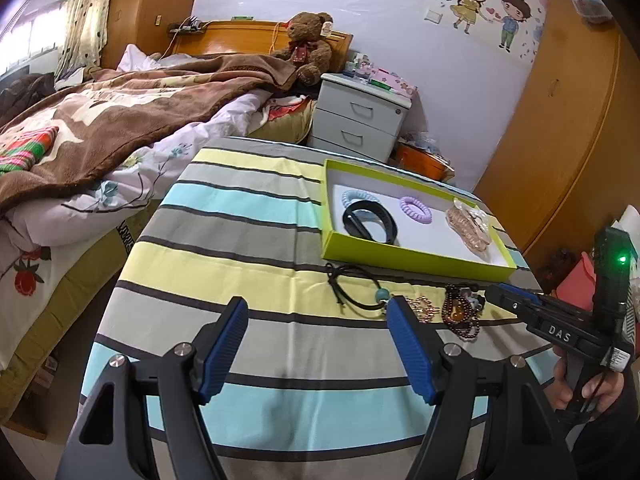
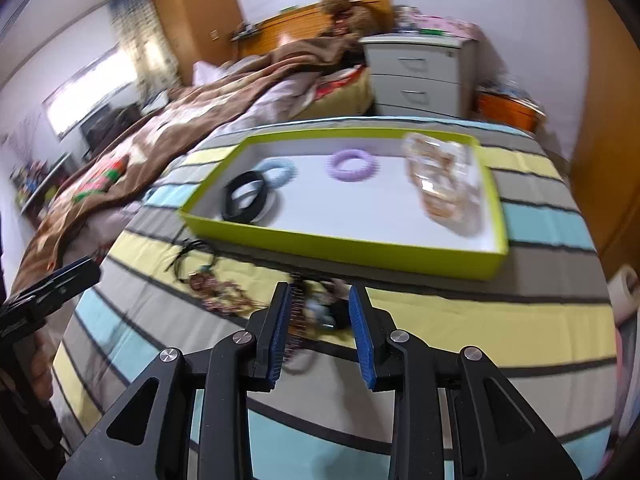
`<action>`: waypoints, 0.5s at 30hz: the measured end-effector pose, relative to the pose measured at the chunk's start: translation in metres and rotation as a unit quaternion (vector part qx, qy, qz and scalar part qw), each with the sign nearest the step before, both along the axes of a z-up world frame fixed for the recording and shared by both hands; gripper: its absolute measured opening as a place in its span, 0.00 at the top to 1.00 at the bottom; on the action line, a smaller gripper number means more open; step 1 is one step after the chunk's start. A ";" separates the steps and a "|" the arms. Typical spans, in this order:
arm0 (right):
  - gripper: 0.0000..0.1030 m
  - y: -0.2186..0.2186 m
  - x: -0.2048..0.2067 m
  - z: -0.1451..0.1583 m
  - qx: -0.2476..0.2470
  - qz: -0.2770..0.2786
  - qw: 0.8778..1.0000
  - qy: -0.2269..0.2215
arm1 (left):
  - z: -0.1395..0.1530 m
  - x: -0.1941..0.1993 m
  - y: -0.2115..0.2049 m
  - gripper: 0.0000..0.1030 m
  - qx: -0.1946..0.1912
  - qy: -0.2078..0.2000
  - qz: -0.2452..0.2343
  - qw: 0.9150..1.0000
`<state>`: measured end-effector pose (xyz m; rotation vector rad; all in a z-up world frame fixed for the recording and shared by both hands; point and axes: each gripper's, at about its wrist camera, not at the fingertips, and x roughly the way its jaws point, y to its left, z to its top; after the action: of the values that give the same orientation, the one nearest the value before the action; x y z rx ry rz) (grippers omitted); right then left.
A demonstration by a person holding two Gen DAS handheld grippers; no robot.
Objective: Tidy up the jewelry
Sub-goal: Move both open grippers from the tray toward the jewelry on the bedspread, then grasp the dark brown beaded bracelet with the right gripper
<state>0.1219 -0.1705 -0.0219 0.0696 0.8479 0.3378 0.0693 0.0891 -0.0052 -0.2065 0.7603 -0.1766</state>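
A lime-green box (image 1: 400, 258) on the striped cloth holds a black band (image 1: 370, 222), a blue coil tie (image 1: 352, 198), a purple coil tie (image 1: 416, 208) and a peach bead piece (image 1: 470, 228). In front of it lie a black cord necklace (image 1: 352, 292), a gold ornament (image 1: 426, 308) and a dark beaded bracelet (image 1: 460, 314). My left gripper (image 1: 318, 305) is open over bare cloth, just left of the cord. My right gripper (image 2: 320, 291) straddles the beaded bracelet (image 2: 316, 308); the blurred view shows no pad pressing on it.
The striped table (image 1: 248, 216) ends close to a bed with a brown blanket (image 1: 120, 112) on the left. A grey nightstand (image 1: 360, 120) and an orange box (image 1: 424, 160) stand behind, a wooden wardrobe (image 1: 560, 140) at the right. A hand (image 1: 576, 392) holds the right gripper.
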 end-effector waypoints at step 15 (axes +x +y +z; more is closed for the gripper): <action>0.70 0.044 0.028 -0.023 -0.085 0.049 0.994 0.050 | -0.009 0.010 0.008 0.28 -0.004 0.012 -0.003 1.000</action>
<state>0.1496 -0.1269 -0.0450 -0.1138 0.9787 0.3549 0.0793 0.0970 -0.0139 -0.2136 0.7852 -0.1821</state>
